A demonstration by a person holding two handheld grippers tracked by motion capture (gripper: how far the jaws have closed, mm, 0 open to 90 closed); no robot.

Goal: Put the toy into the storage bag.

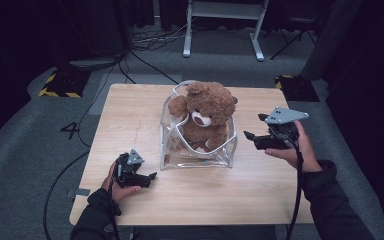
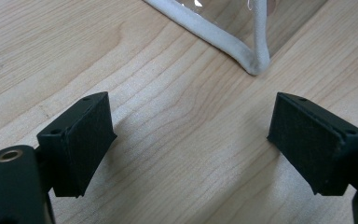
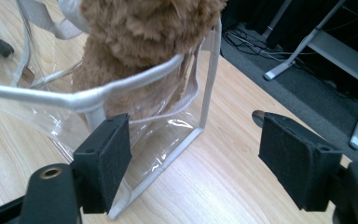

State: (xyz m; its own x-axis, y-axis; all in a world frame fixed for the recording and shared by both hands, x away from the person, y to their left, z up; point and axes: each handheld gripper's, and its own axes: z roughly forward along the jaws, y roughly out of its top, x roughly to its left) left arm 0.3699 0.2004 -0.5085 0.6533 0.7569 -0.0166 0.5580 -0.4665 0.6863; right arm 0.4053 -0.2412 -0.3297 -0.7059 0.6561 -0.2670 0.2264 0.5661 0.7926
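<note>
From the high view, a wooden table point(image 1: 130, 125) stands on grey carpet, and a brown teddy bear point(image 1: 206, 116) sits upright inside a clear plastic bag point(image 1: 200, 152) with white edging, at the middle of the table toward the far side. The left gripper point(image 1: 151, 176) rests low at the near left, held in the person's left hand point(image 1: 116, 184), its jaws pointing right toward the bag's near left corner and just short of it. The right gripper point(image 1: 252, 129) is held off the table to the right of the bag in the right hand point(image 1: 292, 150), its jaws pointing left at the bag's right side, near but apart from it.

In the left gripper view, the left gripper point(image 2: 191, 140) is released, its two black pads wide apart with bare wood between them. The bag's white corner point(image 2: 254, 63) lies just beyond, untouched.

In the right gripper view, the right gripper point(image 3: 196, 163) is also spread, gripping nothing. The bag's point(image 3: 168, 135) clear wall and white rim lie just ahead of the left pad, with the bear's point(image 3: 144, 37) brown fur rising behind. Beyond the table edge, cables and a white frame leg point(image 3: 307, 46) sit on the floor.
</note>
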